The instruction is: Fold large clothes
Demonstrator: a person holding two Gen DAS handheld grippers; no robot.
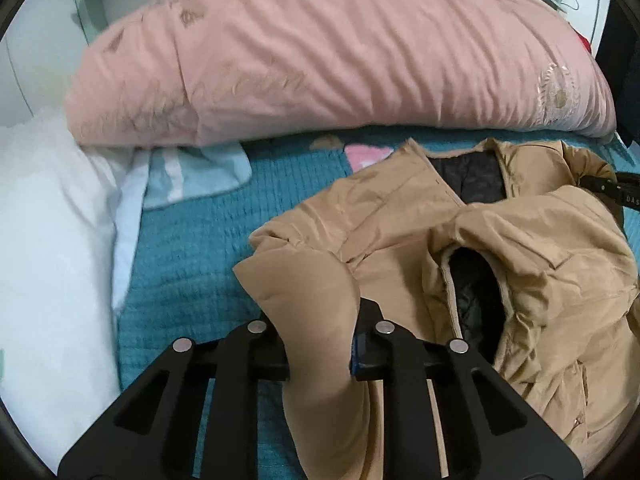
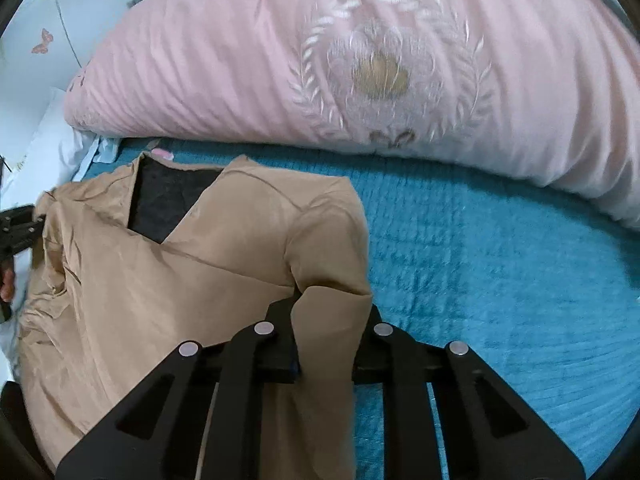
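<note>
Tan sleeve fabric bunches right up against both lenses, each wad pinched between a pair of black fingers. Largest behind it is the pink quilt, heaped along the far edge of the bed, whose teal cover is the landmark for everything else. On that cover, on the near side of the quilt, the tan jacket lies front up and open, its black lining showing at the neck; its collar points toward the quilt and its hem toward the cameras, so the long axis runs away from both grippers. A white pillow sits at the bed's left edge. The left gripper is closed on the jacket's left sleeve, with the body spreading to its right. The right gripper clamps the other sleeve, with the body to its left. Each sleeve likely needs to swing inward across the chest, and neither arm looks nearer.
</note>
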